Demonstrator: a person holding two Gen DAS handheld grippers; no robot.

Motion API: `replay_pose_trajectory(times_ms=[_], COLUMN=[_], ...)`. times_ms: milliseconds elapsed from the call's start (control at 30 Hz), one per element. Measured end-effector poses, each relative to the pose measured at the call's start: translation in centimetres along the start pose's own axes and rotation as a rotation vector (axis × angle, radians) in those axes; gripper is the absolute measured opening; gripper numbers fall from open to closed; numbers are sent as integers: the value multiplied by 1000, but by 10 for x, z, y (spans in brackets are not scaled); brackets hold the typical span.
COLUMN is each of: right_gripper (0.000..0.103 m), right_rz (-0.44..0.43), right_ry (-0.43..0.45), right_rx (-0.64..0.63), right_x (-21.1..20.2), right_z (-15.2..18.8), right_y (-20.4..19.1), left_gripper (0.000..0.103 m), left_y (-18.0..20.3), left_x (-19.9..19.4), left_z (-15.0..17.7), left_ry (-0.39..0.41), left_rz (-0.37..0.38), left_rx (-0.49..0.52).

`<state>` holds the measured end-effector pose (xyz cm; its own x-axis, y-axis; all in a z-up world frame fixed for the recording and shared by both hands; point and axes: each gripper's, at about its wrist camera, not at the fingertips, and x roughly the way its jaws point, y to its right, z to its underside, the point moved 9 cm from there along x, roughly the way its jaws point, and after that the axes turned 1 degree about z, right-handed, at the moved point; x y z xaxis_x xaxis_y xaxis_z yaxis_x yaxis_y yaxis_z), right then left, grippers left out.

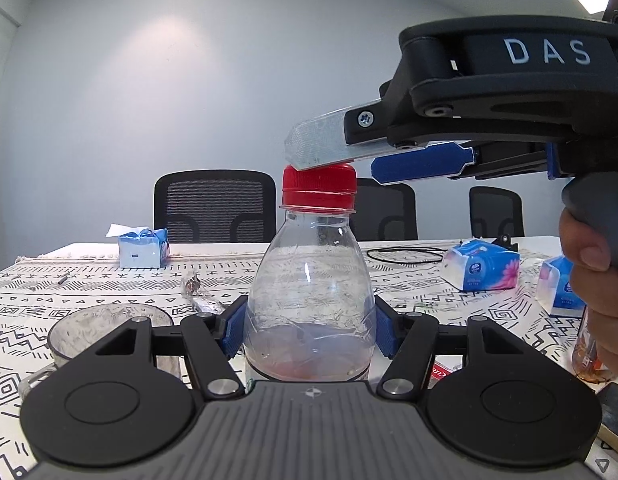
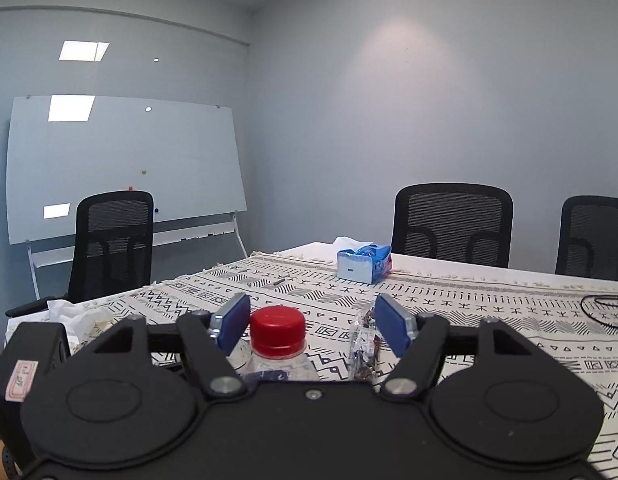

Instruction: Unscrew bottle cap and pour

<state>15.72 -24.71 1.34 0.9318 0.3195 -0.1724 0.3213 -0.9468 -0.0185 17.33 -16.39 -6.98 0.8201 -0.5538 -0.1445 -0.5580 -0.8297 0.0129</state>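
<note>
My left tongs (image 1: 309, 330) pinch the clear bottle (image 1: 309, 304) at its lower body, holding it upright over the patterned counter (image 1: 89, 288). My right tongs (image 2: 311, 322) are spread wide around the red cap (image 2: 277, 330), one pad close to it, perhaps touching; the other stands apart. A clear cup (image 1: 105, 324) sits just left of the bottle.

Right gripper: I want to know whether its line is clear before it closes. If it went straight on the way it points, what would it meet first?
The red cap of the bottle, which sits between the open fingers of the right gripper, close to the left finger. Depth is unclear, so it may pass just above.
</note>
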Motion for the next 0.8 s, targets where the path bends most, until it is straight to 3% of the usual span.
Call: replay_pose_trajectory(times_ms=[300,467,533,567,633,700,800], right_gripper=[72,72,67,54,49,36,33], right_rz=[34,4,14,12,25,45,25], right_ry=[12,15,-4,-30,-62,-100,-116], right_rx=[39,-7,-29,-36,-37,-22,-4], right_x=[0,-4,0,4,10,16,18], right_z=[-4,-10,-10,-8,-4,-1,0], right_y=[-2,-19,-24,-27,-29,-28,-30], left_gripper=[59,59,59,59,59,59,59], left_y=[1,4,4,5,6,7,7], left_x=[-2,-3,-3,-3,-3,-3,-3], left_z=[-1,-1,-1,-1,-2,-2,-2], left_ry=[5,6,4,3,3,2,0], left_rz=[-29,-48,-54,-56,-60,-64,-68], left_rx=[10,30,36,39,47,54,58])
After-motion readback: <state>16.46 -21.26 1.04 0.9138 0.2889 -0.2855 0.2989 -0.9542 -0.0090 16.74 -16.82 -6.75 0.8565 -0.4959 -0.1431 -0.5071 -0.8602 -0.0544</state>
